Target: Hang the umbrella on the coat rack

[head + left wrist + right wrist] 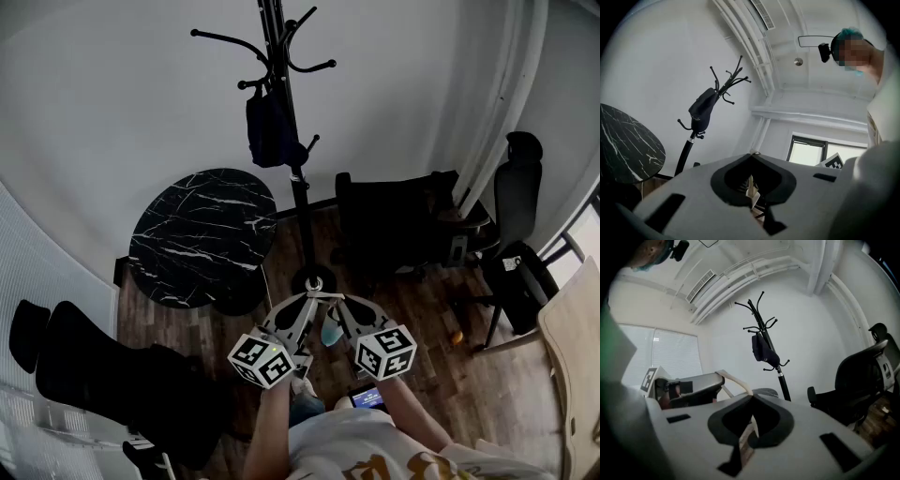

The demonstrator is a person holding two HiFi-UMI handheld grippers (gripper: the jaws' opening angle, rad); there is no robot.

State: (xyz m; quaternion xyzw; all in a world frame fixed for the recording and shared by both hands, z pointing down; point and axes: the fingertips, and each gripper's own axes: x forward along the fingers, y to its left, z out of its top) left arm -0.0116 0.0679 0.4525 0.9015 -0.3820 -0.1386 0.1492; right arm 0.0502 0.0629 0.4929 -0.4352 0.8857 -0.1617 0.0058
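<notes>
The umbrella hangs on the rack, so the job looks done. The left tool and right tool sit closed, empty, well short of the rack.

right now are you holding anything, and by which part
Nothing is held. The left gripper and the right gripper are both shut and empty; the umbrella hangs on the coat rack, apart from both.

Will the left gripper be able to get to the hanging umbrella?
Probably yes: nothing stands between the left gripper and the umbrella on the coat rack, though its jaws are shut.
</notes>
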